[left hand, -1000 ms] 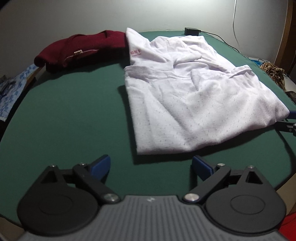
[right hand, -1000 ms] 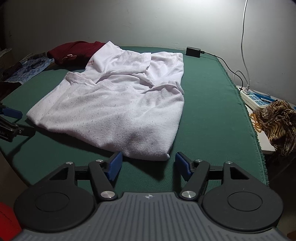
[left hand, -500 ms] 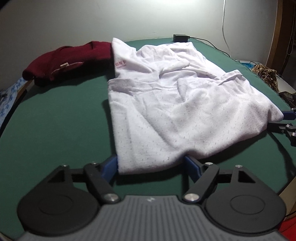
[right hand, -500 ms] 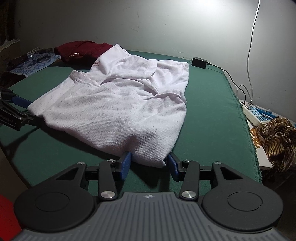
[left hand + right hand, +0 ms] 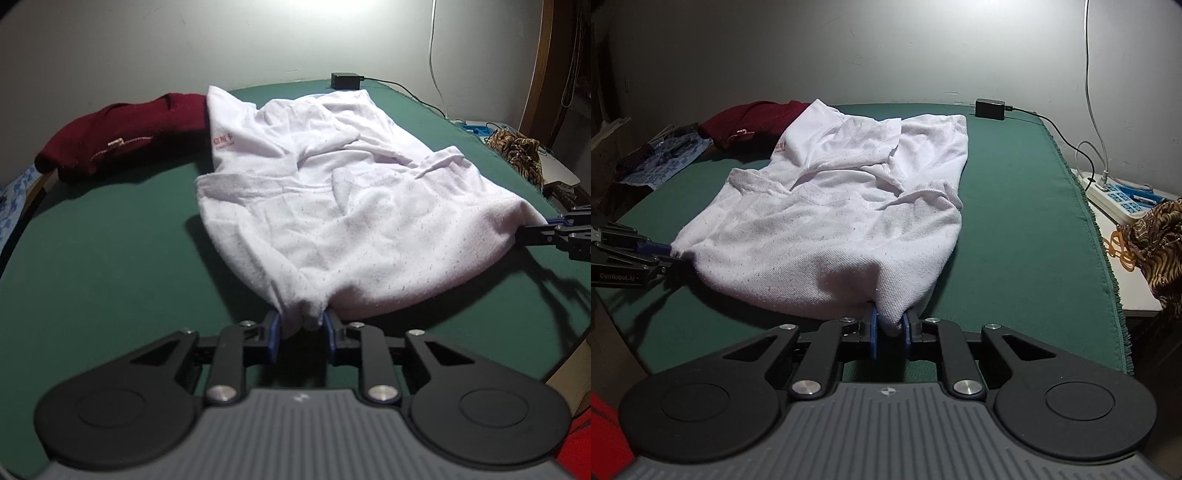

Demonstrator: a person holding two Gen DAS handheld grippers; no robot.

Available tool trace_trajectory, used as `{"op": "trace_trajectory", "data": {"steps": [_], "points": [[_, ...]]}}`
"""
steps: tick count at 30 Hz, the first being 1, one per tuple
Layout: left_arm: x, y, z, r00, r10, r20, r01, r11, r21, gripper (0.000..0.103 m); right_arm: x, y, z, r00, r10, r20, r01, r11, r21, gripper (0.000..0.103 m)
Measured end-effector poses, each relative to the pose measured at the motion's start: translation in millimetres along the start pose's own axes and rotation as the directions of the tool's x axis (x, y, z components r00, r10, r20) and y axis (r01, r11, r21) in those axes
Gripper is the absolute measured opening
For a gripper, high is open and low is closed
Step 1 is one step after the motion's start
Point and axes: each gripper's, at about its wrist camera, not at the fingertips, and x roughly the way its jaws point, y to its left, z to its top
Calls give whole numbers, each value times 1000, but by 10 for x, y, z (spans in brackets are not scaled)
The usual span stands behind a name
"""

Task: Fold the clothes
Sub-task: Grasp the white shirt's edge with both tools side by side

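Note:
A white shirt (image 5: pixel 332 206) with small red lettering lies spread and rumpled on the green table (image 5: pixel 92 258); it also shows in the right wrist view (image 5: pixel 831 221). My left gripper (image 5: pixel 301 325) is shut on the shirt's near left hem corner, the cloth bunched between the blue pads. My right gripper (image 5: pixel 889 326) is shut on the near right hem corner. Each gripper shows in the other's view, the right one (image 5: pixel 554 230) at the right edge, the left one (image 5: pixel 646 254) at the left edge. The hem between them is raised slightly off the table.
A dark red garment (image 5: pixel 118 136) lies at the back left, touching the shirt. A black power adapter (image 5: pixel 990 108) with a cable sits at the table's far edge. A power strip (image 5: pixel 1119 192) and a patterned cloth (image 5: pixel 1160 236) lie off the right side. Blue patterned fabric (image 5: pixel 665 162) lies left.
Both grippers moved forward to the shirt's near hem and closed from wide open onto its two corners. The hem is now bunched and slightly lifted.

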Motion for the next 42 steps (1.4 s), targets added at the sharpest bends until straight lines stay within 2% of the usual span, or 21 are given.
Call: {"op": "trace_trajectory", "data": {"steps": [5,9,10,16,17,18,20,22,25,30,31,33,34,35,38,42], "points": [[-47,46,-18,1000,4,-11,-4,1000,2,22,-83,-38,63,999,47,6,-47,999,-13,12],[-185,-13,-26,1000,24,5,-24,1000,19,10,-150,-57,74,997,82,-15,-82,996,-26,11],[-218,-20,-32,1000,25,0,-25,1000,13,0,-172,-62,75,996,87,-18,-88,996,-28,11],[-255,11,-180,997,29,-70,-30,999,-14,0,-206,-146,43,995,88,-54,-90,995,-32,10],[-228,6,-205,995,47,-85,-47,999,-4,2,-197,-158,33,995,83,-61,-85,996,-30,10],[-203,6,-225,993,66,-96,-66,998,5,5,-189,-171,23,995,77,-68,-79,996,-29,11],[-173,61,-230,991,95,-97,-96,995,-4,11,-171,-195,3,994,67,-81,-69,997,-25,21],[-129,177,-200,990,98,-99,-103,993,-51,28,-230,-263,35,995,89,-49,-88,996,21,25],[-46,275,-143,991,96,-90,-105,990,-98,29,-235,-324,88,996,86,-30,-83,994,73,40],[52,170,-62,993,94,-72,-98,994,-55,26,-64,-260,119,992,110,-58,-104,989,108,40],[63,156,-49,993,90,-73,-94,994,-53,18,-21,-236,113,992,110,-68,-102,988,114,40],[77,135,-23,994,79,-80,-83,995,-53,6,46,-203,105,991,100,-85,-89,989,121,37],[76,125,-20,993,82,-83,-86,995,-46,4,67,-195,103,992,90,-92,-78,990,122,29],[74,115,-18,993,86,-86,-89,995,-39,4,89,-187,100,992,79,-99,-67,990,122,22],[37,102,-37,990,100,-95,-101,995,-5,2,68,-206,130,989,82,-120,-68,991,116,12],[-69,143,-62,991,84,-101,-82,996,18,2,14,-223,162,986,76,-150,-61,992,106,8]]}}
